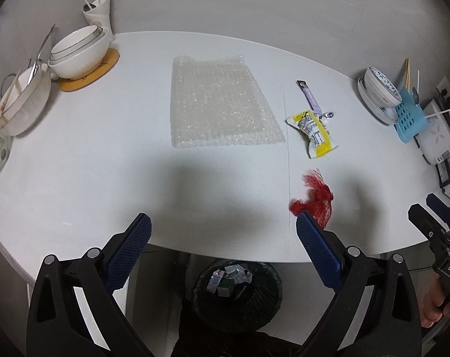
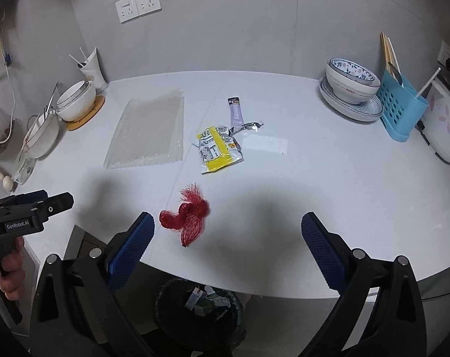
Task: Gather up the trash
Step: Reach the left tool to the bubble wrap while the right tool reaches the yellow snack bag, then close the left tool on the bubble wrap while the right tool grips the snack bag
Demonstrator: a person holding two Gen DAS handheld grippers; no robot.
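Left tongs spread wide apart, blue-padded fingers empty, hovering above the near edge of the white desk. Right tongs likewise parted and empty, held level over the same edge, just beside the left pair. Each tool gripped by a hand low at the handle, seen at the frame's side in the other camera's view.

Trash on the desk: red mesh netting bunched near the front edge, close to the left finger of the right tongs; yellow printed wrapper further back; purple sachet just behind it with a crumpled foil scrap at its end; flat sheet of bubble wrap to the left of these.

Below the desk edge, black bin holding scraps of paper.

At desk sides: stacked white bowls on a wooden coaster at left, patterned bowl on plates and a blue utensil holder at right.
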